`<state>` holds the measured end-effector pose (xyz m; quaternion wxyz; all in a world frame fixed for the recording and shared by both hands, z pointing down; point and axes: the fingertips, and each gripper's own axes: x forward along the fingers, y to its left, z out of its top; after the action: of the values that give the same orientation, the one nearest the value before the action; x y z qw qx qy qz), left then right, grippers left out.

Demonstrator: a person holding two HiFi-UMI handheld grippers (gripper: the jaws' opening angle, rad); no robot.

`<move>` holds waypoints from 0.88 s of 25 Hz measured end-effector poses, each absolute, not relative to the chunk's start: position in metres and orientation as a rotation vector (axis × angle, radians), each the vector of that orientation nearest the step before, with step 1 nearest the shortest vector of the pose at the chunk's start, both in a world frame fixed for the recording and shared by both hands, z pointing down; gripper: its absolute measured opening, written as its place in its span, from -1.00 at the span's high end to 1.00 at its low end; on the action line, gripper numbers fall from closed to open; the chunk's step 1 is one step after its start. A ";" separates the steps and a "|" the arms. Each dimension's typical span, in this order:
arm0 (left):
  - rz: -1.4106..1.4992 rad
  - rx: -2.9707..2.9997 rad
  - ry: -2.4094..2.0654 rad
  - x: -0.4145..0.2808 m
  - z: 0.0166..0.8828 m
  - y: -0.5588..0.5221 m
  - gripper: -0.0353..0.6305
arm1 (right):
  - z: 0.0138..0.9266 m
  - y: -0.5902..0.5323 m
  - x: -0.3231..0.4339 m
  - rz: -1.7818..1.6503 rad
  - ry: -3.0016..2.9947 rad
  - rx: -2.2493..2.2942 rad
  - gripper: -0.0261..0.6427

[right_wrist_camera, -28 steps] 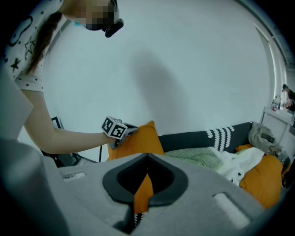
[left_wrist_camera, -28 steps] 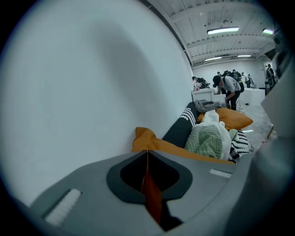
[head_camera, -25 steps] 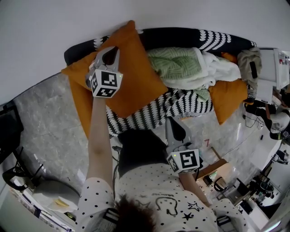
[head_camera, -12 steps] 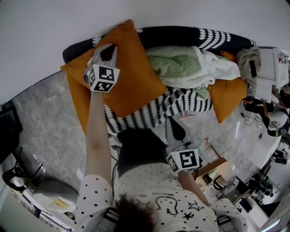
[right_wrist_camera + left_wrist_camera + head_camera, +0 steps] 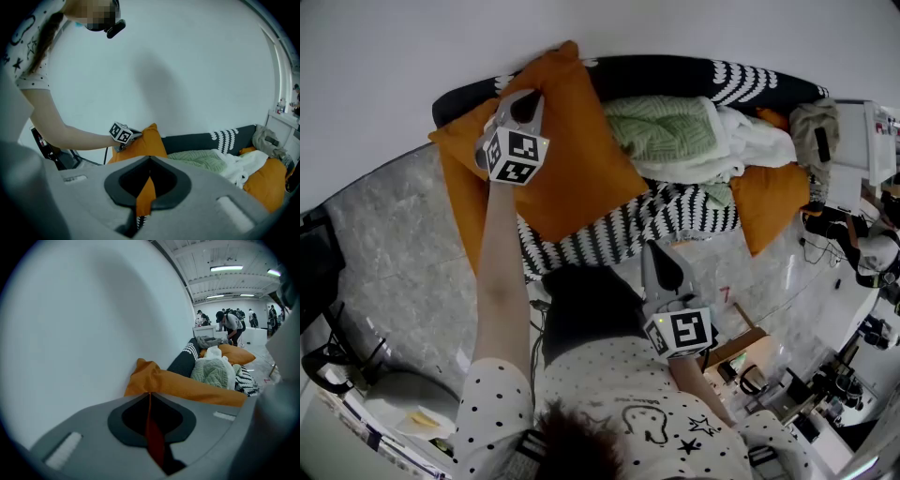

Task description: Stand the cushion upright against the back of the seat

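- The right hand-held gripper [image 5: 662, 255] hangs close to the person's body, over the sofa's front edge. Its jaws are closed and clasp nothing.
- Grey marbled floor [image 5: 403, 253] lies on both sides of the person.
- The sofa [image 5: 619, 230] is black with a white zigzag print, and it carries everything else.
- The cushion [image 5: 581, 159] is orange and sits at the sofa's left end. It is tilted, with its top corner up against the wall [image 5: 675, 28] above the backrest.
- The left hand-held gripper [image 5: 525, 101] is clenched on the cushion's upper left edge, with a thin strip of its fabric pinched between the jaws.
- A green knit blanket [image 5: 661, 131] and a white cloth [image 5: 750, 141] are heaped mid-sofa, just right of the cushion.
- A second orange cushion [image 5: 773, 202] lies at the right end.
- The left gripper view looks along the sofa to people [image 5: 229, 324] standing far off in a hall under strip lights [image 5: 229, 268].
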<state>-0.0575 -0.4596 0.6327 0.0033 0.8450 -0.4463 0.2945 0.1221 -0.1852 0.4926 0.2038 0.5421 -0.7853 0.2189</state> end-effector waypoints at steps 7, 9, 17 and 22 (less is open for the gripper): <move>0.935 2.642 -1.401 -0.057 0.636 -0.459 0.84 | 0.490 -0.185 0.123 0.599 -2.193 1.516 0.92; 0.937 2.641 -1.407 -0.057 0.635 -0.458 0.83 | 0.489 -0.183 0.122 0.595 -2.192 1.517 0.92; 0.882 2.633 -1.445 -0.057 0.619 -0.455 0.64 | 0.485 -0.179 0.121 0.591 -2.198 1.520 0.92; 0.843 2.624 -1.419 -0.060 0.605 -0.455 0.56 | 0.480 -0.183 0.111 0.566 -2.220 1.506 0.92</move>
<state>-0.0600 -0.4549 0.6049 0.0208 0.8463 -0.4578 0.2717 0.1113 -0.1833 0.4798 0.1987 0.5384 -0.7935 0.2024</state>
